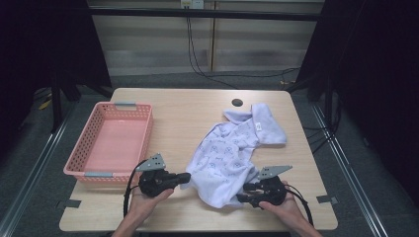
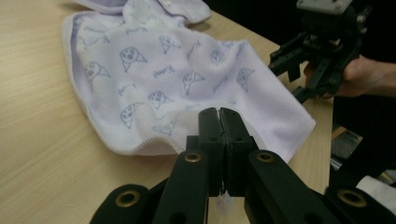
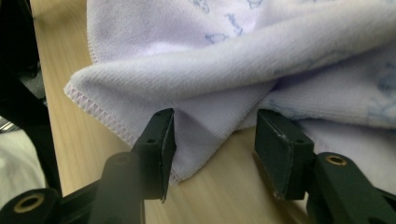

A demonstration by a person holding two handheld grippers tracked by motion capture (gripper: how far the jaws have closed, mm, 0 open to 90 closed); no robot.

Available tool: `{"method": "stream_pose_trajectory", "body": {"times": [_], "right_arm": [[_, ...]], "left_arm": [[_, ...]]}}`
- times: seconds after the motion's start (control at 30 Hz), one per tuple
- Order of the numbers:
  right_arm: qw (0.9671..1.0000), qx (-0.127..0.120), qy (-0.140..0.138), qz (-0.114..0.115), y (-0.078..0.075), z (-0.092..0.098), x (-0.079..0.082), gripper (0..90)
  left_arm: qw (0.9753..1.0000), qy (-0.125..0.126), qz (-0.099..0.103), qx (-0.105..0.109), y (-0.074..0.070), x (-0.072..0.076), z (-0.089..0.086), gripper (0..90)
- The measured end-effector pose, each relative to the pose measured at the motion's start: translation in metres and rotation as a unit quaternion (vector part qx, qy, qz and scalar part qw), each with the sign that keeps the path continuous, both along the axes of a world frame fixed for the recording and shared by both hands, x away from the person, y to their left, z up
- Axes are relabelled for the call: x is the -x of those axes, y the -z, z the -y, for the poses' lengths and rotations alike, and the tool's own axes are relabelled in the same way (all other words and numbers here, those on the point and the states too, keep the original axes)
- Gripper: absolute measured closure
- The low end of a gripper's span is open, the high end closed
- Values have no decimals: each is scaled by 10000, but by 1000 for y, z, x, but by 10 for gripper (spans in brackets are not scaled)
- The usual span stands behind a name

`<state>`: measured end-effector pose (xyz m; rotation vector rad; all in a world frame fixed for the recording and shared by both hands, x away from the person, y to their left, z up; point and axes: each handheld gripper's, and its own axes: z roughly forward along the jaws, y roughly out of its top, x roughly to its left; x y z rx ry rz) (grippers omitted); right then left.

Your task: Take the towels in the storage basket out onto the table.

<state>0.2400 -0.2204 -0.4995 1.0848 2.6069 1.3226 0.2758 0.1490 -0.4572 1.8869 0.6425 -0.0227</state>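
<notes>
At the lower middle of the high view, I hold 2 tongs over the pale wooden surface [image 1: 188, 113], 1 in each hand. My left tongs [image 1: 184, 177] point to the right of the frame, their tip touching the lower left edge of the towel [image 1: 227, 153]. In the left gripper view my left tongs [image 2: 219, 122] have both jaws pressed flat together, and a small bit of white cloth shows between them low down, so they are pinching the towel's [image 2: 177, 79] hemmed edge. My left hand [image 1: 148, 197] cups them from below.

My right tongs [image 1: 243, 196] sit at the lower right of the high view, cupped by my right hand [image 1: 284, 205], and point left toward the towel's near corner. In the right gripper view these tongs [image 3: 215, 140] are spread wide, with a folded corner of the towel [image 3: 210, 74] hanging down between the 2 jaws; the left jaw touches the cloth, while the right jaw stands just beside it. From the left gripper view I see my right tongs [image 2: 303, 70] at the upper right, spread as well, close to the towel's far edge.

The towel is pale lilac with small blue printed figures, and it lies crumpled across the middle right of the surface, reaching toward the upper right. A pink basket [image 1: 81, 153] sits on the left of the surface, well apart from the towel. A small dark round hole [image 1: 237, 102] shows near the top edge of the surface, just beside the towel's upper end.
</notes>
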Motion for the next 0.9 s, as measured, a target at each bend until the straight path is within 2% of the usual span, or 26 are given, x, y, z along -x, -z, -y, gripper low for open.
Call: {"method": "stream_pose_trajectory", "body": {"times": [0.07,0.1,0.17,0.2,0.23,0.33,0.43,0.5,0.6,0.7,0.77,0.83,0.87,0.9], "right_arm": [[9999,-138,35,35,-1,-5,-4,540],[9998,-183,38,60,-2,-8,-7,598],[9996,-259,37,63,-4,-11,-11,799],[9996,-267,45,105,-5,-12,-12,860],[9996,-270,45,77,-8,-11,-14,877],[9988,-459,113,116,-20,1,-15,887],[9968,-631,405,271,-36,21,-14,891],[9939,-780,635,444,-51,37,-14,893],[9890,-873,920,761,-78,56,-17,894],[9840,-950,1074,1061,-108,67,-22,895],[9816,-908,1129,1242,-124,71,-26,894],[9802,-858,1169,1348,-133,71,-31,894],[9804,-853,1169,1336,-133,70,-34,893],[9822,-782,1109,1301,-130,67,-37,892]], "left_arm": [[9999,-82,73,54,-5,-1,-2,887],[9998,-111,95,131,-8,-2,-4,887],[9996,-180,135,176,-11,-3,-7,887],[9995,-207,161,197,-13,-4,-9,887],[9994,-227,149,225,-14,-4,-11,887],[9991,-298,154,268,-15,-5,-16,887],[9988,-374,153,280,-16,-6,-19,887],[9987,-375,166,300,-20,-7,-20,887],[9986,-309,203,374,-29,-9,-14,887],[9978,-231,225,573,-38,-12,-7,887],[9981,-173,264,523,-41,-14,-4,887],[9982,-175,236,515,-40,-15,-3,886],[9986,-213,181,444,-37,-16,-3,886],[9991,-254,156,314,-32,-17,-3,886]]}}
